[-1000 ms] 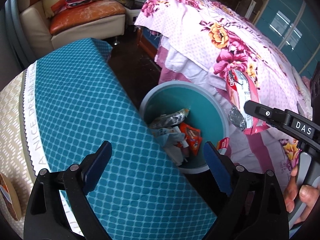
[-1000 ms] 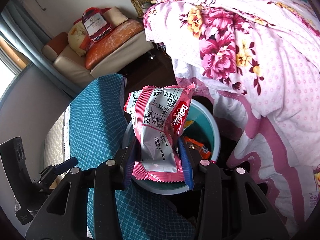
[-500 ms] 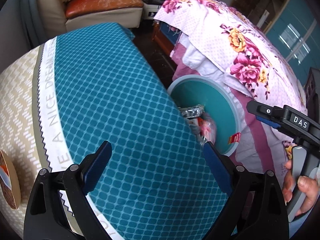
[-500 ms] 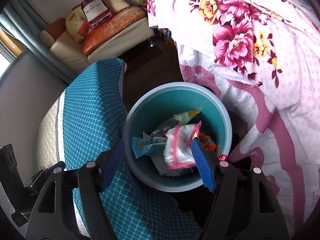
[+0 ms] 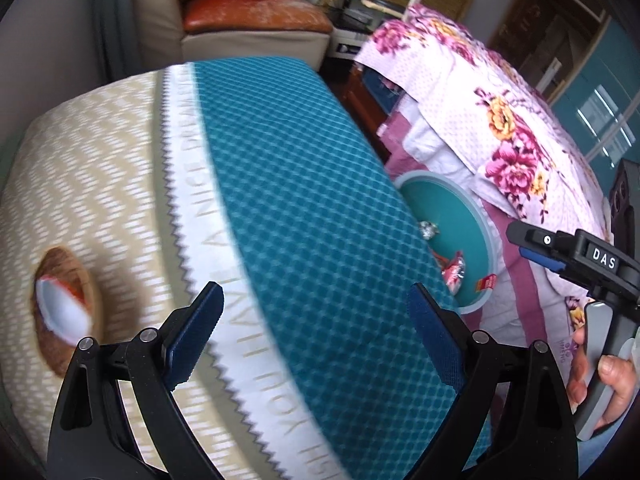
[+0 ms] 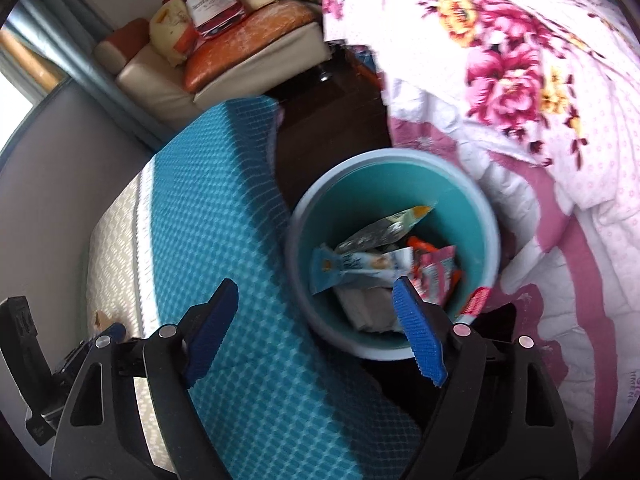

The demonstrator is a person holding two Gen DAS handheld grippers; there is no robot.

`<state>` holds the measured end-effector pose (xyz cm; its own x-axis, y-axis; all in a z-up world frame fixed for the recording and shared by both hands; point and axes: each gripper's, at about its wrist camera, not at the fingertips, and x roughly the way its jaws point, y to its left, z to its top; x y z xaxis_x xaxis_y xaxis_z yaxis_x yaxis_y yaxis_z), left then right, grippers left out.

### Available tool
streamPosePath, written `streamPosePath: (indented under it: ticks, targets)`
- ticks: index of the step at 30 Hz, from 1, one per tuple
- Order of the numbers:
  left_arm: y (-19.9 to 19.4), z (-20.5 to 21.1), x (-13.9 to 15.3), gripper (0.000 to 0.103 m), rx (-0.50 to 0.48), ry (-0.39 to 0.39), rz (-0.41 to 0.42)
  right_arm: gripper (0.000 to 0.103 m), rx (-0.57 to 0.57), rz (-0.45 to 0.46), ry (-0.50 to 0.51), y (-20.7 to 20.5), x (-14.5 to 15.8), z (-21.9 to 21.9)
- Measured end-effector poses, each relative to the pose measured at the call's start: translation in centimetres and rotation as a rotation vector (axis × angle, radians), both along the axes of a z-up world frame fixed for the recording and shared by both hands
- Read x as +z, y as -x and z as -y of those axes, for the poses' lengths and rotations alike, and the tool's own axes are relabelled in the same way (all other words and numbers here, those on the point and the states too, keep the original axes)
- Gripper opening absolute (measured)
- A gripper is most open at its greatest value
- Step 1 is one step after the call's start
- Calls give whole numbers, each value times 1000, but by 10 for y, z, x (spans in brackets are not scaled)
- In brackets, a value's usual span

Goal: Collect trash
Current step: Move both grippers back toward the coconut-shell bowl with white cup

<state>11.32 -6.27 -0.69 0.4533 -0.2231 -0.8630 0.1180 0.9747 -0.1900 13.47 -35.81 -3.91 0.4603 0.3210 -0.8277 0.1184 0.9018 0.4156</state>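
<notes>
A teal trash bin (image 6: 476, 216) stands on the floor between the table and the bed, holding several wrappers, among them the pink snack bag (image 6: 434, 272). The bin also shows in the left wrist view (image 5: 476, 216). My right gripper (image 6: 320, 330) is open and empty, above the bin's near-left rim. My left gripper (image 5: 316, 336) is open and empty over the teal-and-beige tablecloth (image 5: 300, 208). A piece of trash, orange and white (image 5: 60, 312), lies on the beige part of the cloth, left of the left gripper. The right gripper (image 5: 552, 256) also shows at the right of the left wrist view.
A bed with a pink floral cover (image 6: 520, 60) rises right of the bin. A cream sofa with orange cushions (image 6: 240, 40) stands at the back. Dark floor (image 6: 332, 108) runs between table and bed.
My right gripper opened and dropped the pink snack bag into the bin, then shifted left. My left gripper swung left across the tablecloth, bringing the orange-white trash into view.
</notes>
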Motion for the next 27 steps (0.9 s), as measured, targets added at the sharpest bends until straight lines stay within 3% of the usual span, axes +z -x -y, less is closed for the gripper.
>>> streamPosePath:
  ticks: [13, 16, 23, 27]
  targets:
    - [56, -132, 13, 93, 172, -13, 36, 76, 308, 26, -24, 0, 26, -116]
    - [69, -169, 7, 93, 222, -23, 26, 76, 433, 46, 17, 2, 33, -166]
    - [86, -233, -2, 93, 307, -9, 10, 75, 602, 50, 43, -2, 40, -251]
    - [91, -248, -5, 93, 310, 8, 16, 58, 706, 55, 52, -3, 40, -295]
